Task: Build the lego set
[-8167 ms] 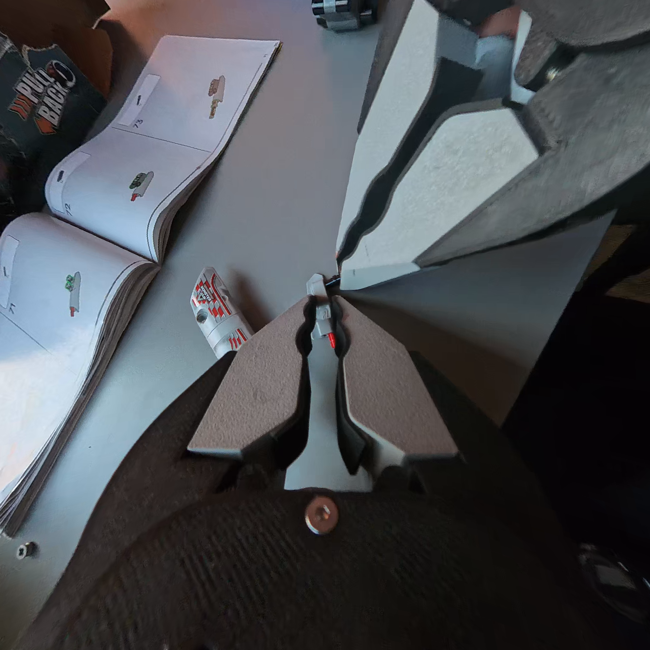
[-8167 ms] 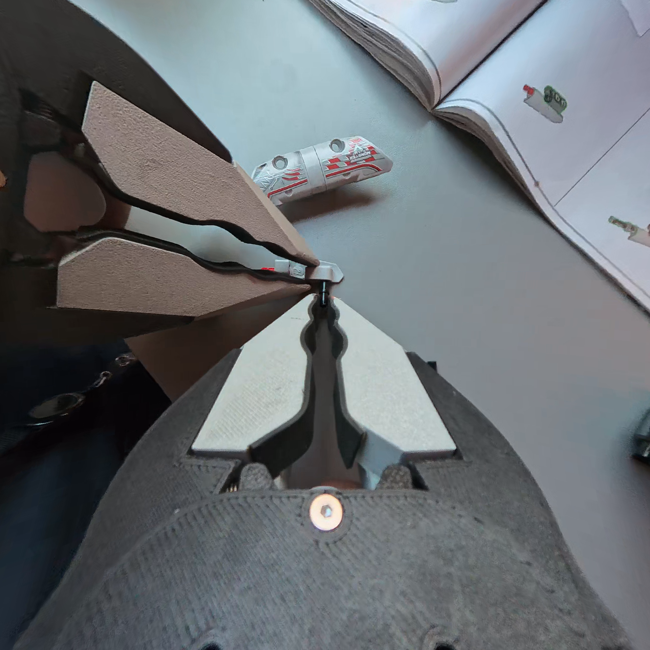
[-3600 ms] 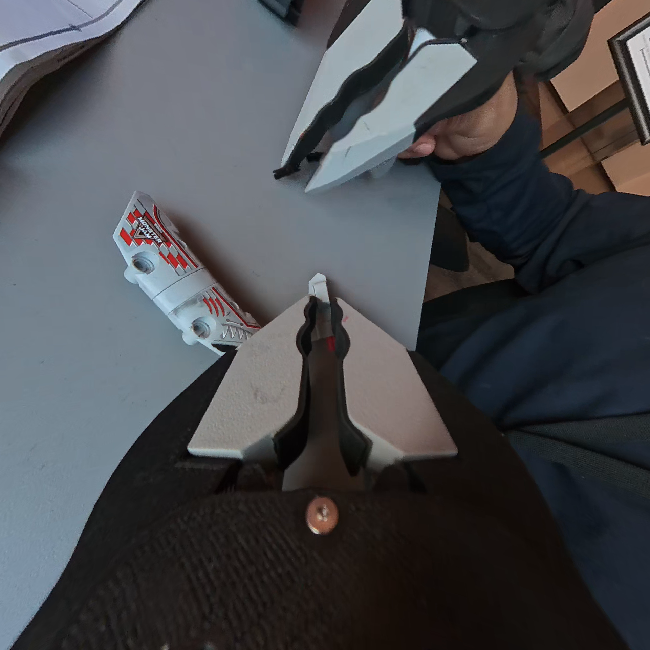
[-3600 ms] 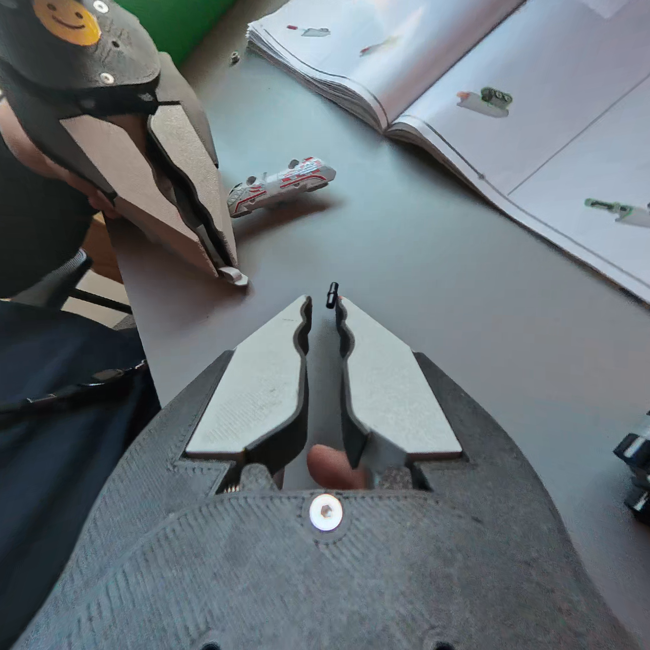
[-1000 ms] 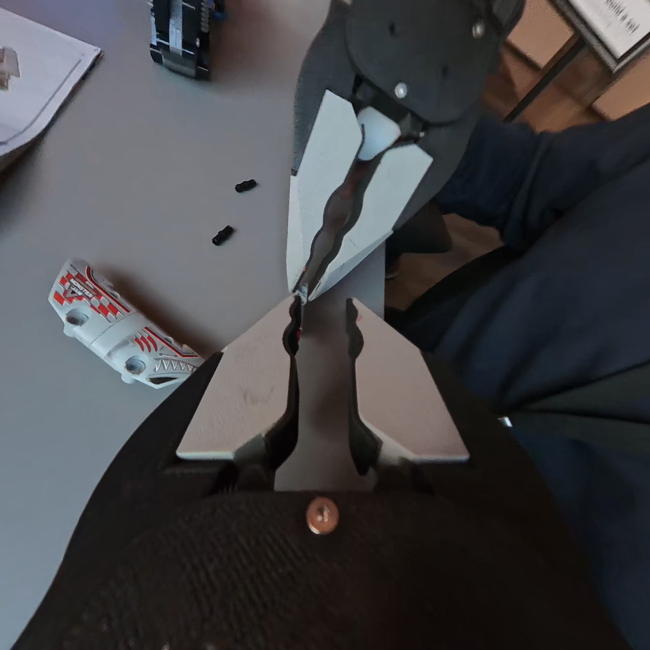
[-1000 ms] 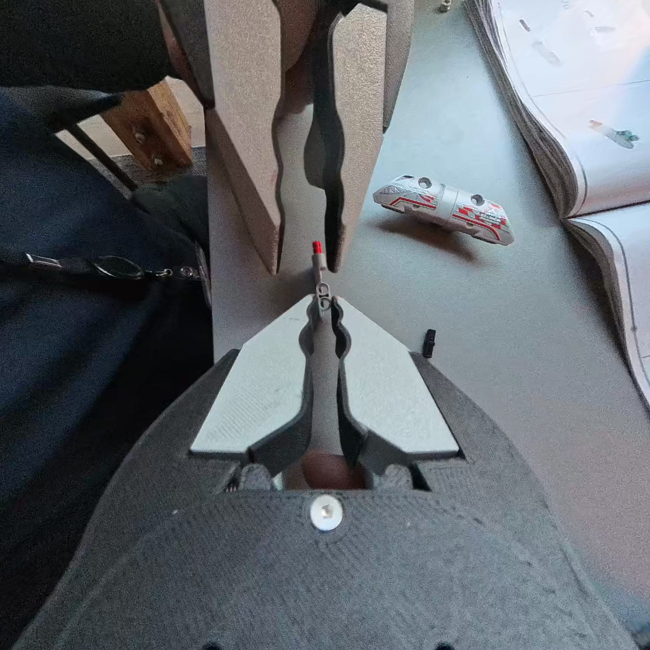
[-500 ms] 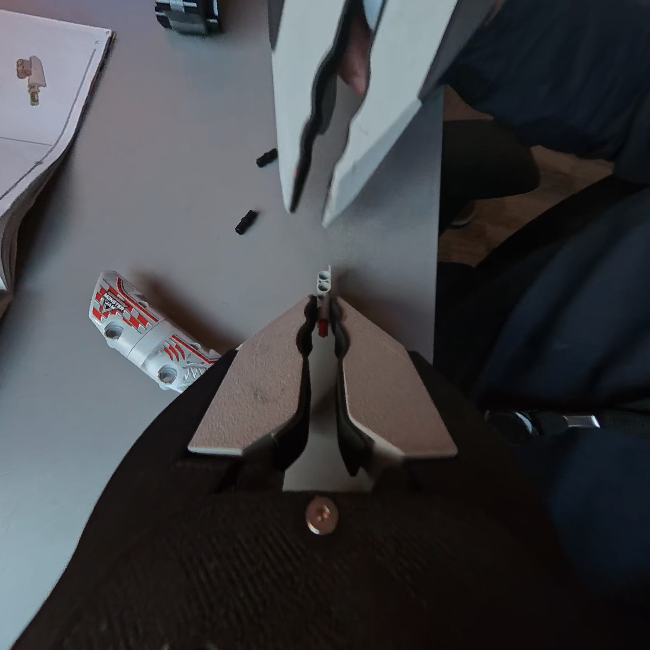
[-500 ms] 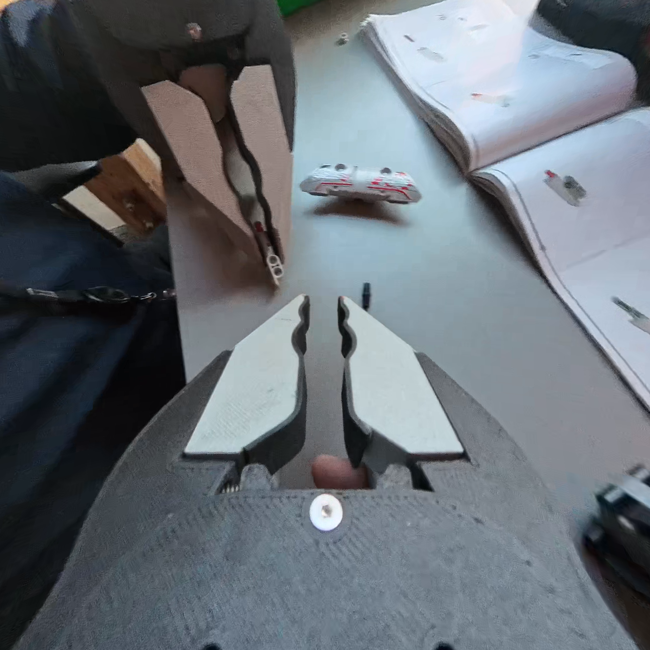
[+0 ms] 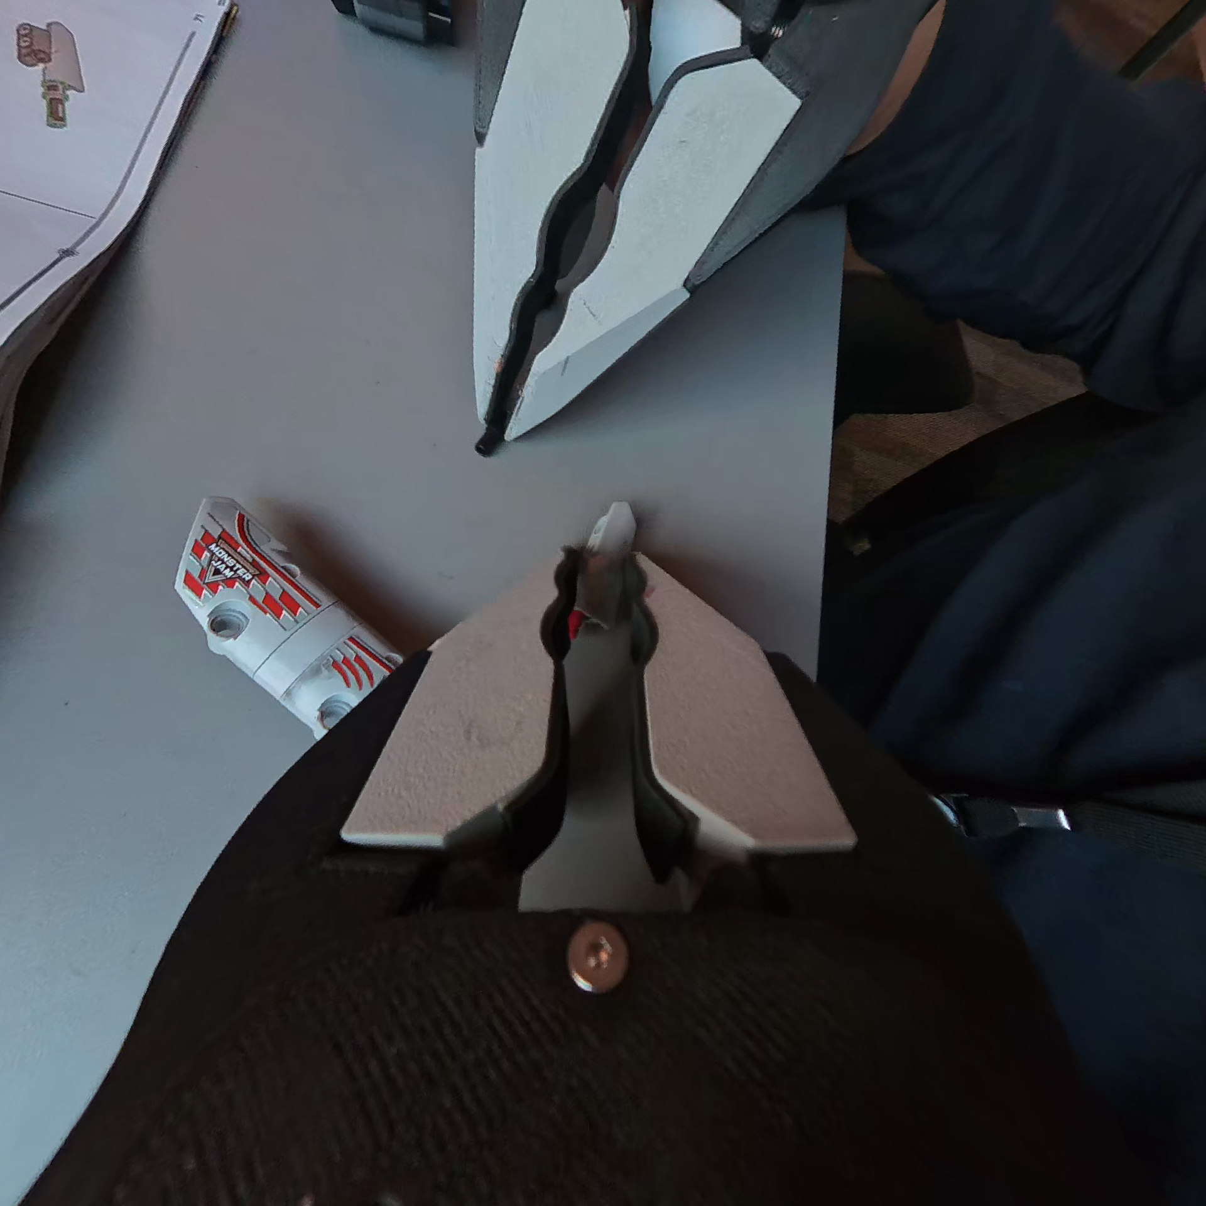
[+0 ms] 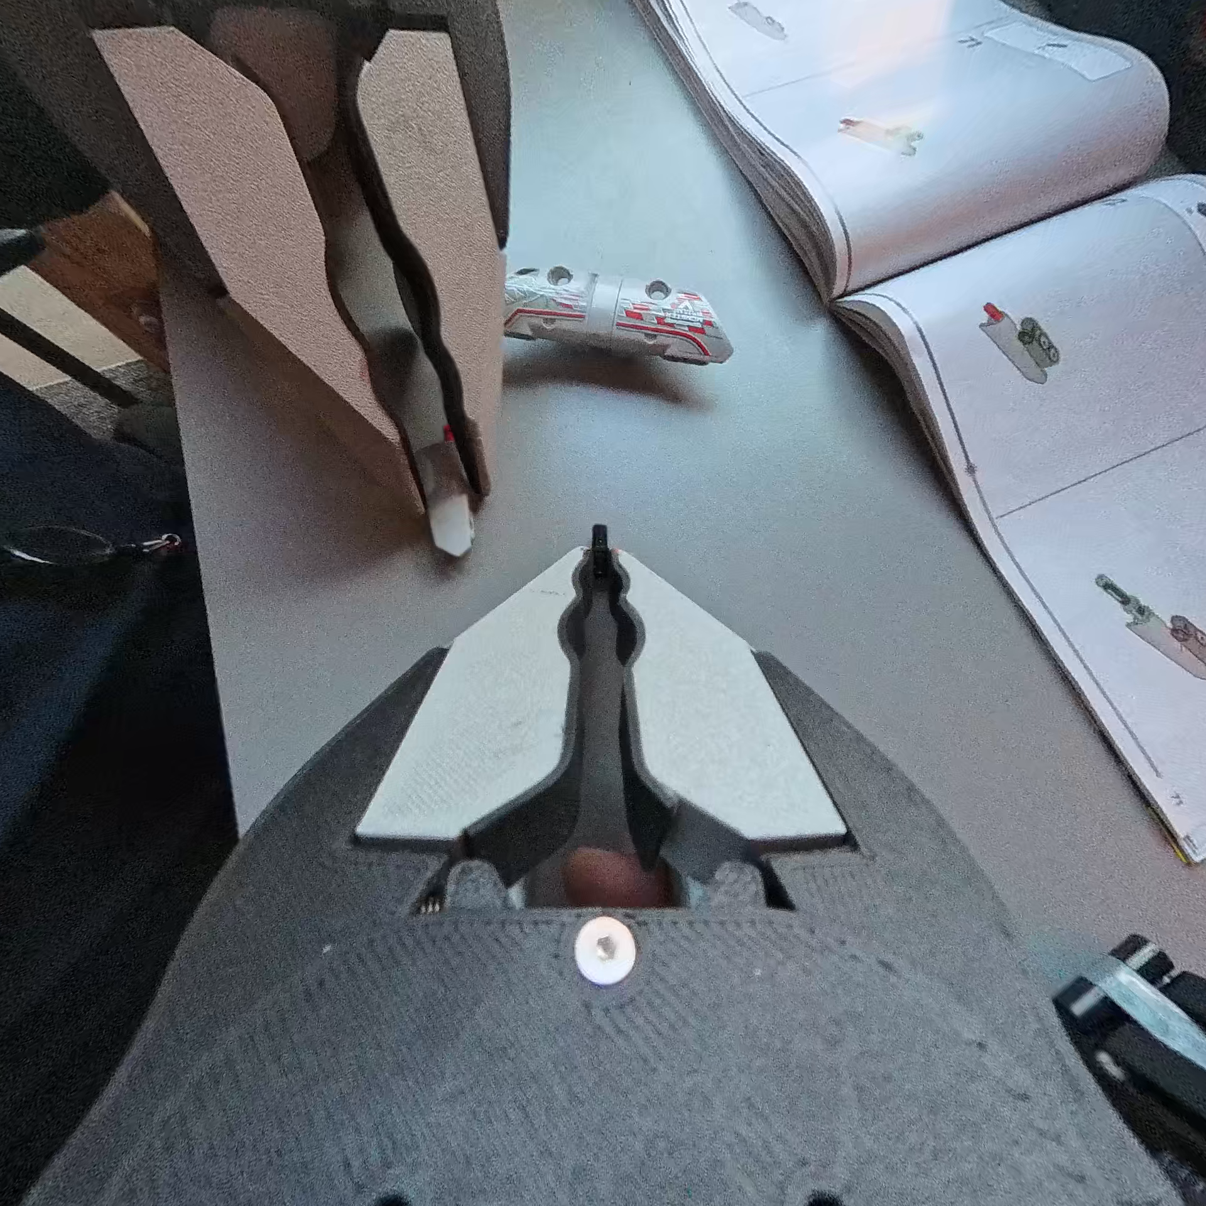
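Note:
My left gripper is shut on a small grey lego piece with a red pin end showing between the fingers. My right gripper is shut on a short black pin that sticks out past its tips. In the left wrist view the right gripper hangs a little beyond the grey piece with the black pin pointing down at the table. In the right wrist view the left gripper and the grey piece are just left of the pin.
A white curved panel with red markings lies on the grey table. An open instruction book lies beyond it. A black and grey assembly sits nearby. The table edge and a person's dark clothing are close. About 5 centimetres separates my left fingertips from my right.
The right gripper, open half a second ago, has shut on a black pin from the table. The left gripper still holds the grey piece it took from the right a second ago.

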`<state>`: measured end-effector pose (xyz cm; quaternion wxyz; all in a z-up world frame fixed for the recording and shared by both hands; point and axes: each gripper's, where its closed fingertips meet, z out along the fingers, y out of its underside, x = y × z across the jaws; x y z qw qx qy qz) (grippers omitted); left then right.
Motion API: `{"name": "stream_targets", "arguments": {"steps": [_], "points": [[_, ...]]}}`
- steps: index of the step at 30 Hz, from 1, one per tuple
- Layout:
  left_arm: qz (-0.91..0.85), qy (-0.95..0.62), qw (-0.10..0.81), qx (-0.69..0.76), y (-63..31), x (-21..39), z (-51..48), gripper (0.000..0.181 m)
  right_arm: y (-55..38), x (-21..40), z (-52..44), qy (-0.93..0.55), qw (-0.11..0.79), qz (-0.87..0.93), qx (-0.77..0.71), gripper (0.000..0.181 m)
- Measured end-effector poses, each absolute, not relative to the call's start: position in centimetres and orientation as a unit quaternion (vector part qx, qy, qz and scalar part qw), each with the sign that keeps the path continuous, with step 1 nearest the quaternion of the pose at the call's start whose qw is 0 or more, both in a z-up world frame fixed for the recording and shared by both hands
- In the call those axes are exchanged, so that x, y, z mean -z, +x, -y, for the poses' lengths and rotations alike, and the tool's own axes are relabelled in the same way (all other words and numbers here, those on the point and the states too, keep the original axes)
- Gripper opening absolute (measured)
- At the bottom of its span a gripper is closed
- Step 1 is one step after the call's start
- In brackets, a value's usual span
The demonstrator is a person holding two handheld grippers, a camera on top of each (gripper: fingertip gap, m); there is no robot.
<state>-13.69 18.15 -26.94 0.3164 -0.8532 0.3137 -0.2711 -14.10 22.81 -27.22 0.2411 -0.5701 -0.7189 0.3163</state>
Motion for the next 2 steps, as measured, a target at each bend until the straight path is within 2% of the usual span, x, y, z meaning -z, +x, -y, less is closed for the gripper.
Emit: {"name": "stream_targets", "arguments": {"steps": [1, 2], "points": [[-0.311, -0.854, 0.318, 0.270, -13.75, 26.93, -18.22, 0.012, -14.18, 27.06, -22.54, -0.567, 0.241, 0.717, -0.326, 0.001], [-0.310, -0.854, 0.319, 0.270, -13.79, 26.90, -18.25, 0.014, -14.20, 26.85, -22.19, -0.566, 0.237, 0.713, -0.339, 0.000]]}}
